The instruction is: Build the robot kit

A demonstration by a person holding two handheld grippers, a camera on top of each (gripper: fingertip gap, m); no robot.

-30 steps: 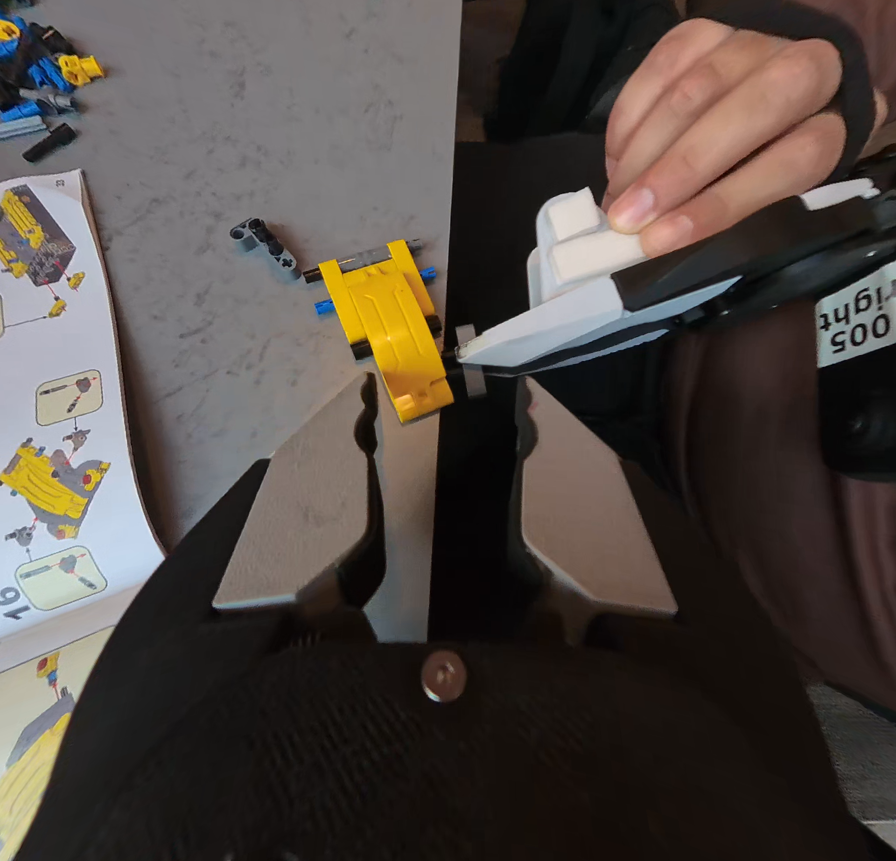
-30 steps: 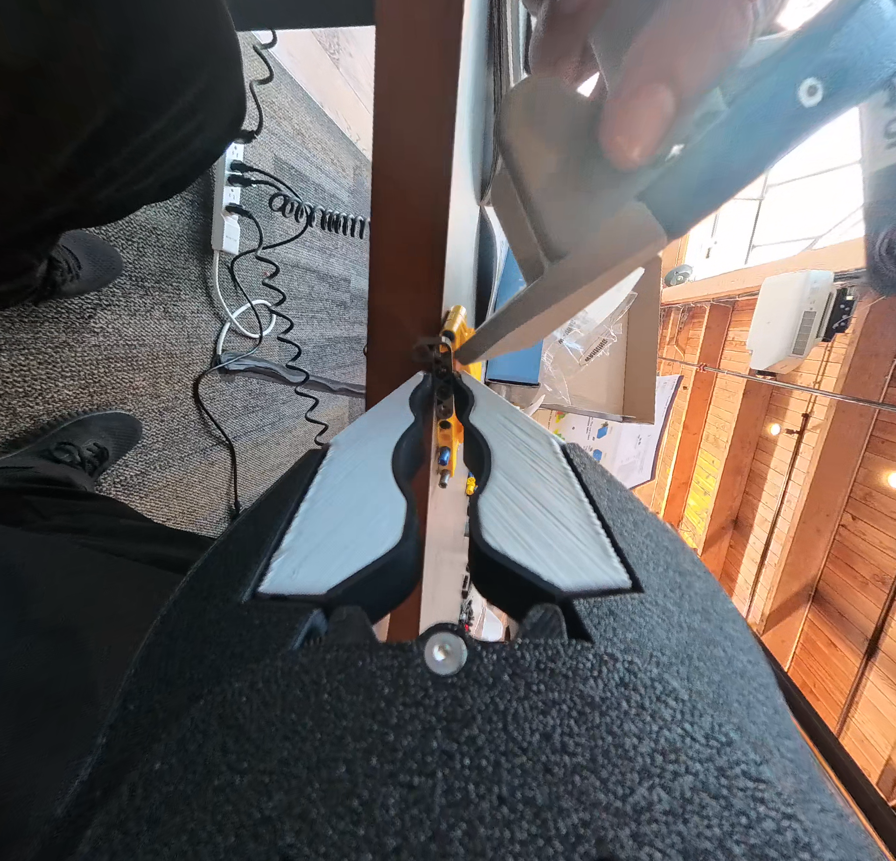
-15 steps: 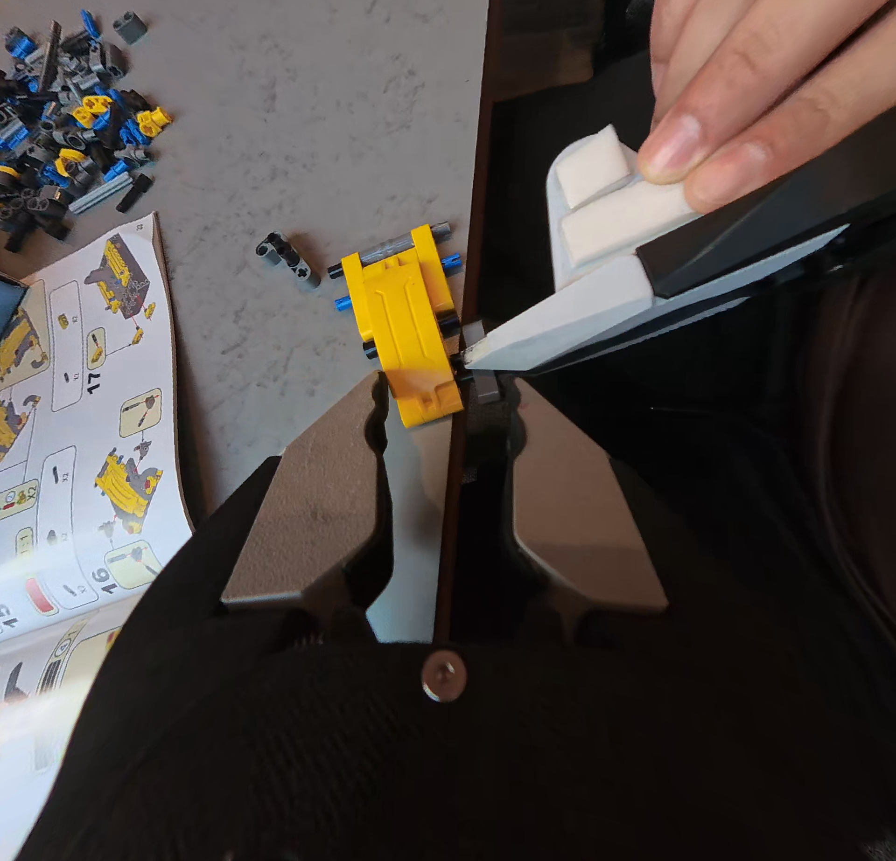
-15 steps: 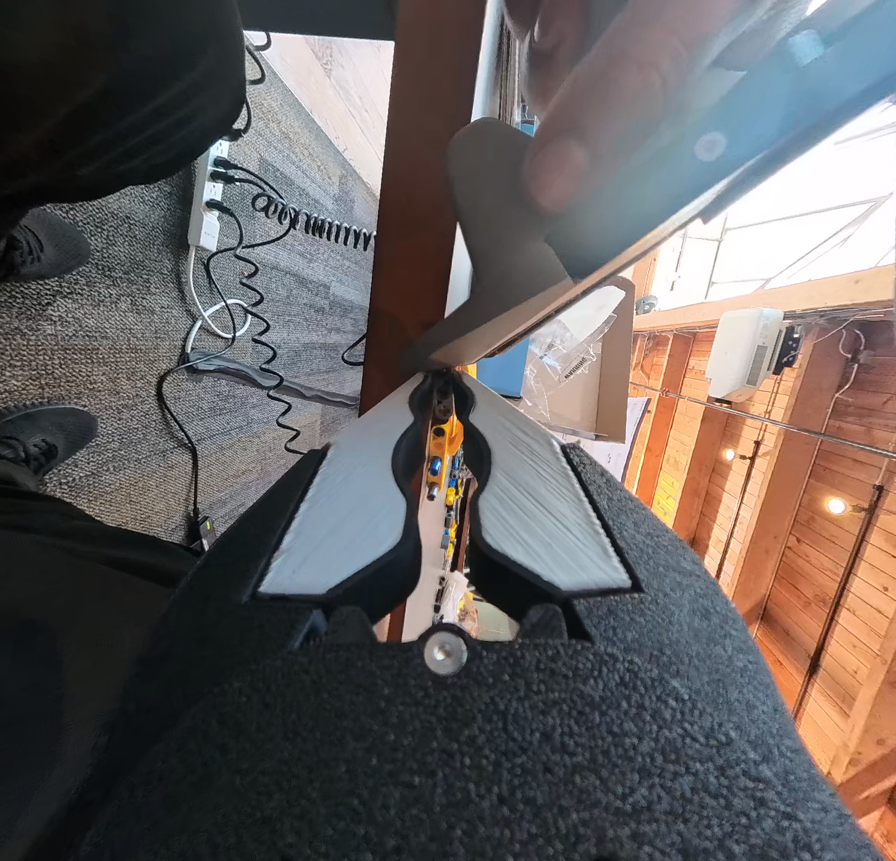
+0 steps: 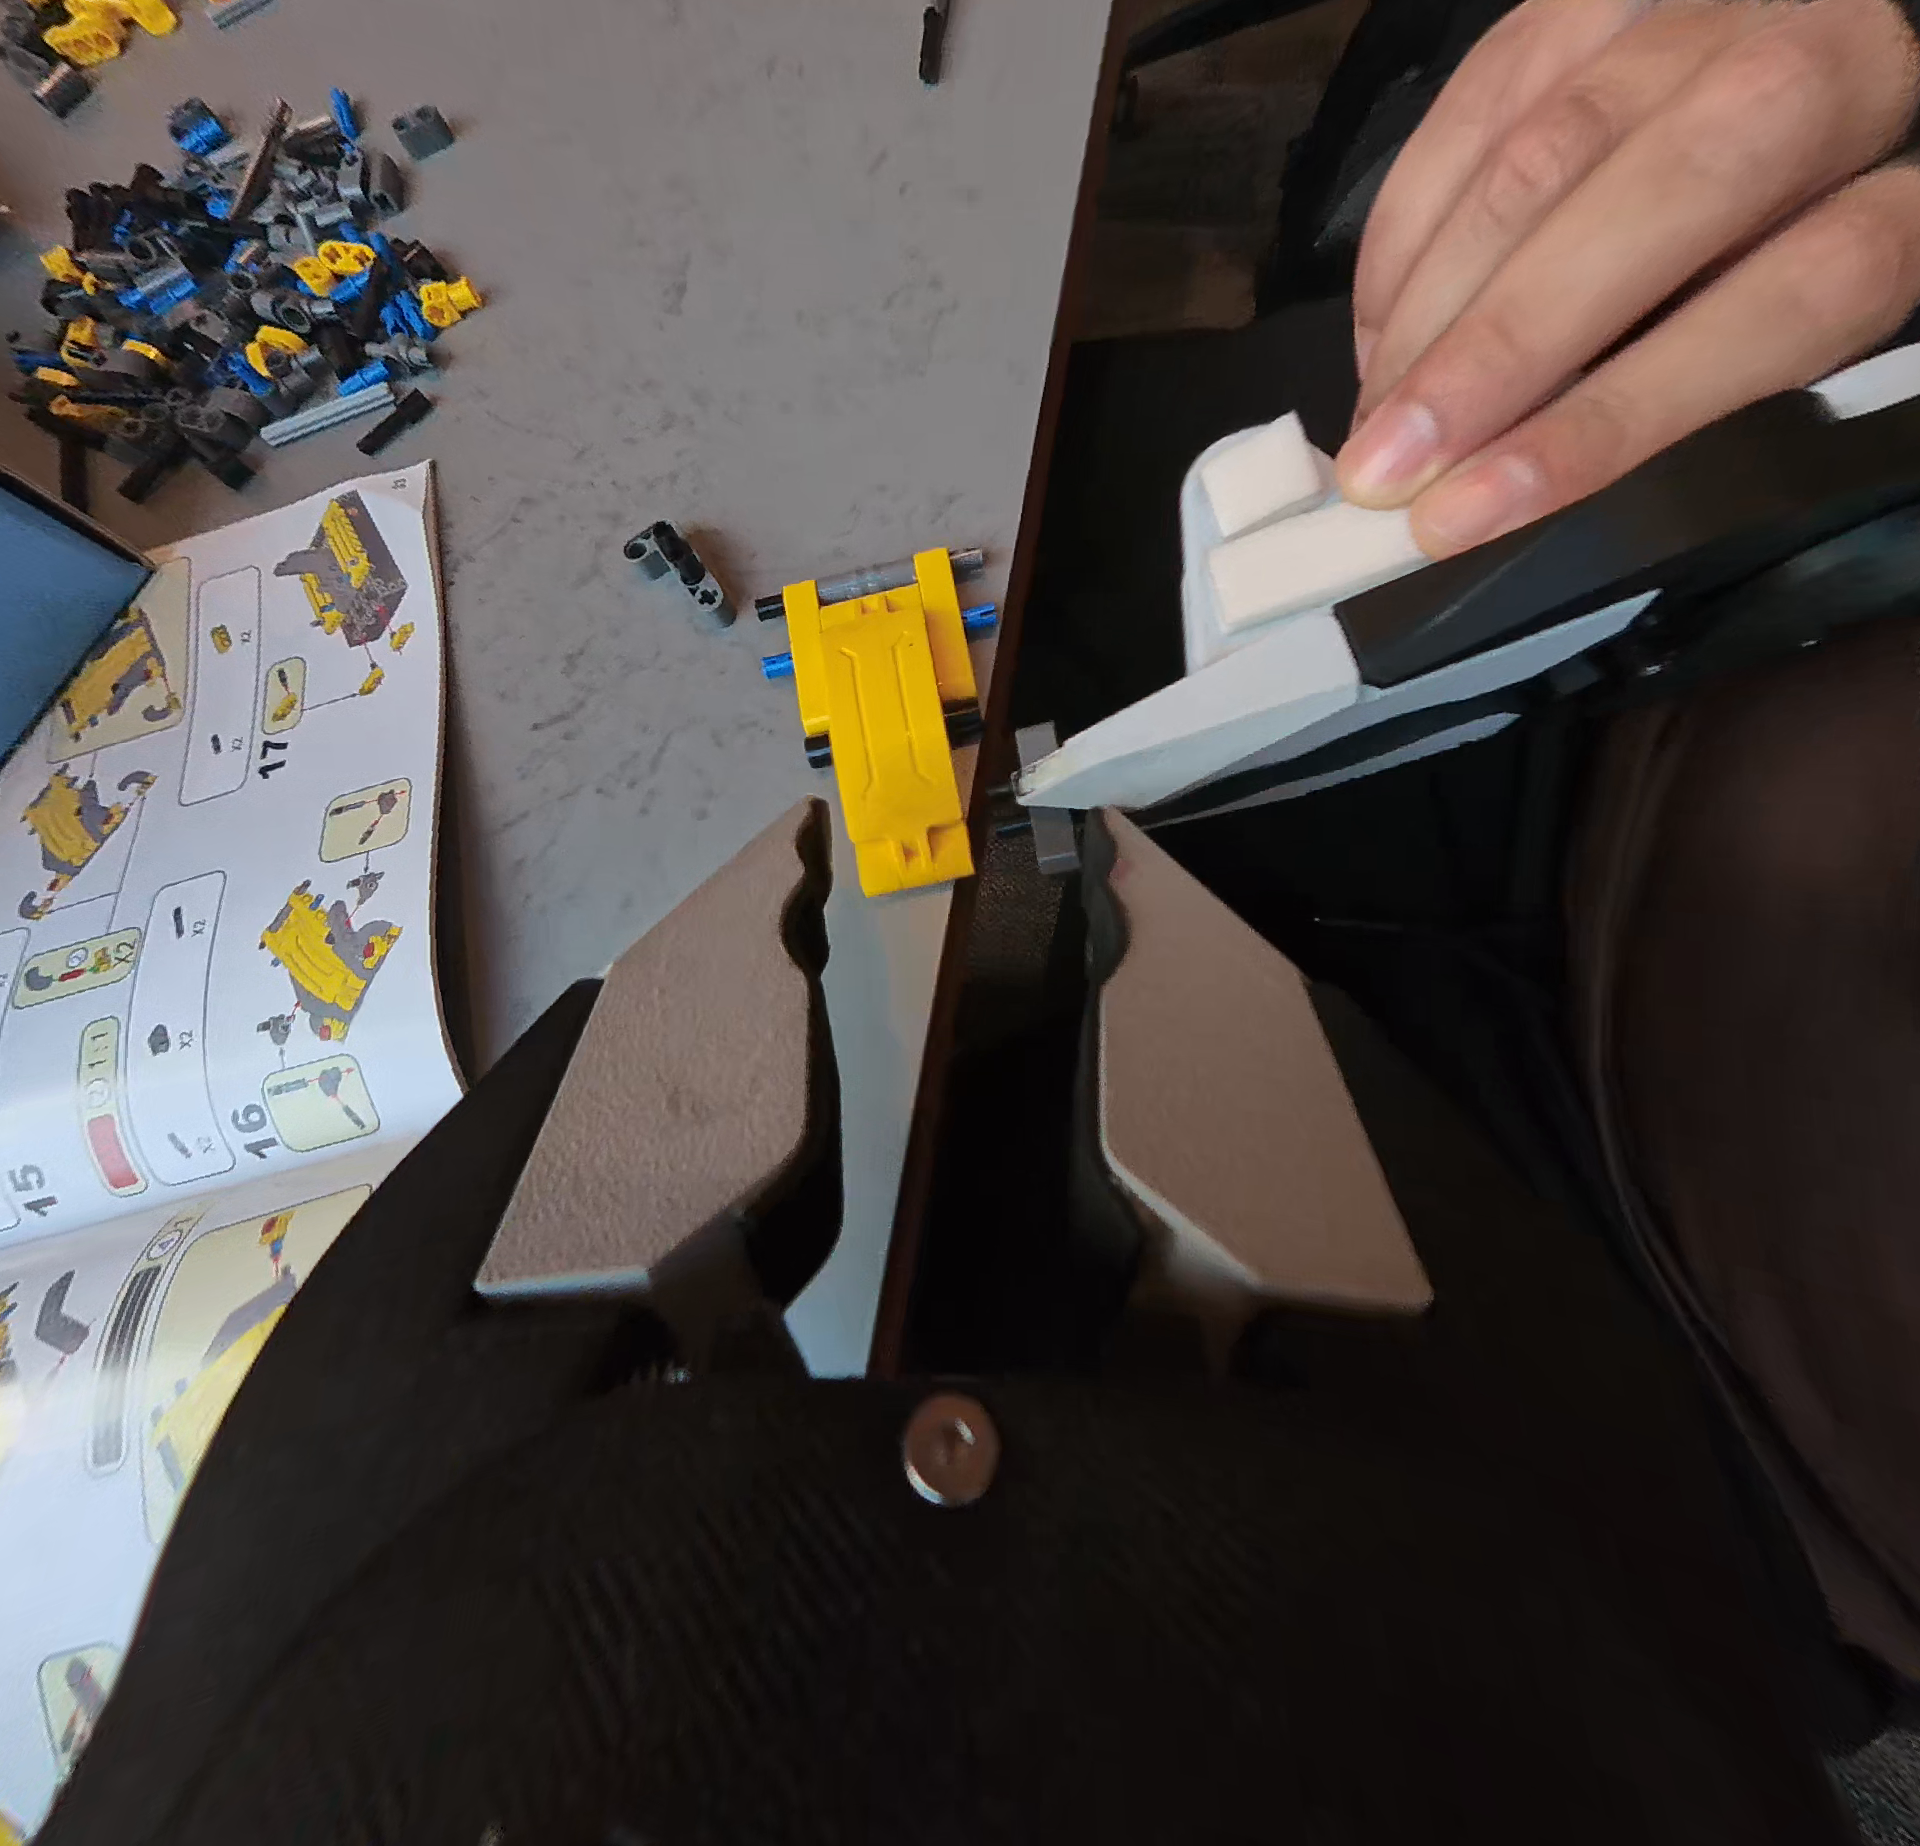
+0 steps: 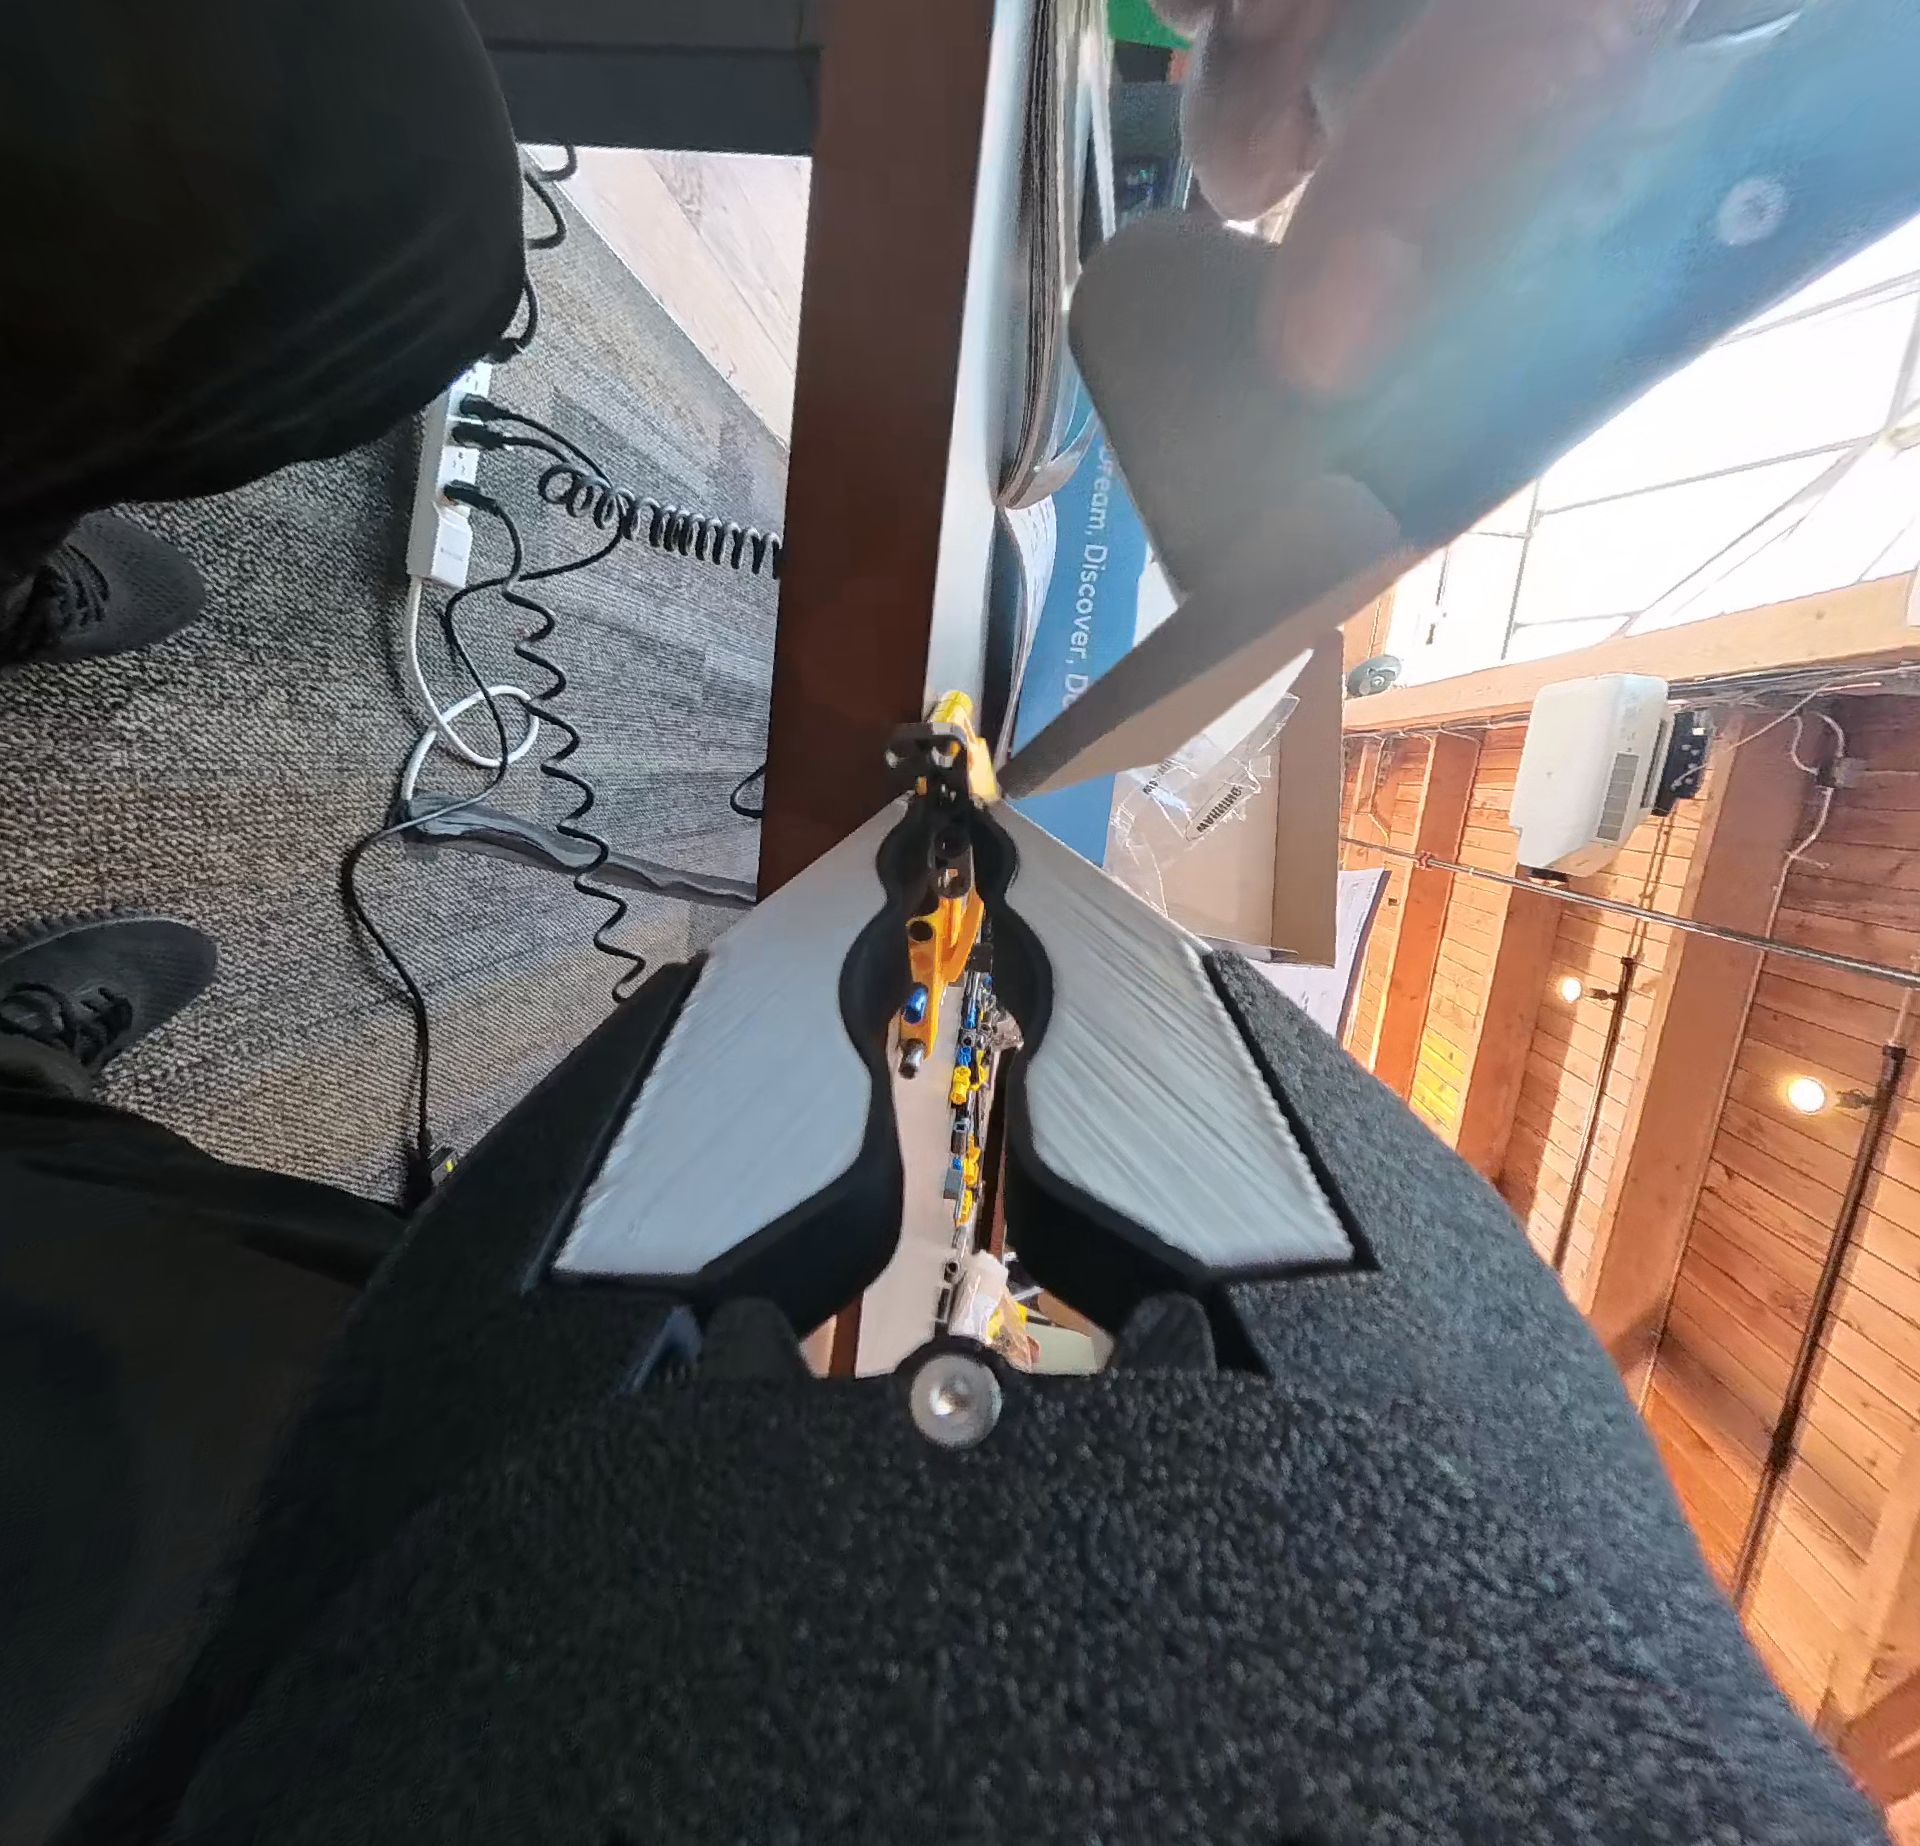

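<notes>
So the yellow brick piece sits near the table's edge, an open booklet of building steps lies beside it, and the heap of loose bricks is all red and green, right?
Not quite: the left wrist view shows the heap of loose bricks is yellow, blue, black and grey. The rest holds: the yellow brick piece sits near the table's edge, with the open booklet beside it.

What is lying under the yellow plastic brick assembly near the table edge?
The yellow plastic brick assembly rests on the grey marbled tabletop. A grey axle with black and blue pins sticks out from its sides. What lies directly beneath its body is covered.
</notes>
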